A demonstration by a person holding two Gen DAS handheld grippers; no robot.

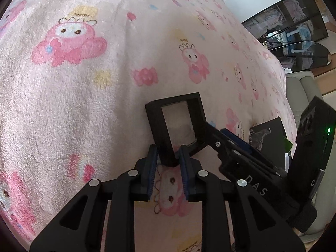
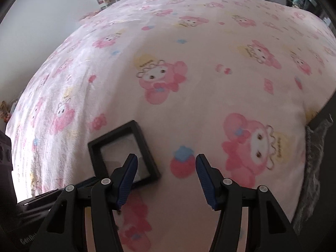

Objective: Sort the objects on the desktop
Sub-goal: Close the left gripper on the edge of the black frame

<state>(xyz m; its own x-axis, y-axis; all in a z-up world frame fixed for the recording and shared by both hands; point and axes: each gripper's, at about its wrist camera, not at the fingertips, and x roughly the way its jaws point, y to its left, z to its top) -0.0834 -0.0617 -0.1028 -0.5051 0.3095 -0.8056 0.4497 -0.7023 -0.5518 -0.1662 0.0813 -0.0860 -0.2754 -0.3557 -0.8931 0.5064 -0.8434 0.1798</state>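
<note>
A black square frame (image 1: 156, 121) with a clear window lies on the pink cartoon-print blanket (image 1: 84, 105). My left gripper (image 1: 168, 155) straddles the frame's near corner. Its blue pads stand close on either side without clearly pressing, and the frame rests on the blanket. The right wrist view shows the same frame (image 2: 94, 147) at lower left, partly behind one finger. My right gripper (image 2: 166, 156) hangs open over a strawberry print with nothing between its pads. In the left wrist view the right gripper (image 1: 218, 131) reaches in from the right, its tips beside the frame's right edge.
A black booklet (image 1: 268, 140) with a pale drawing lies at the blanket's right edge, behind the right gripper. Past that edge are beige cushions (image 1: 302, 88) and dark glass shelves (image 1: 298, 27). Grey fuzzy fabric (image 2: 315, 168) borders the blanket on the right.
</note>
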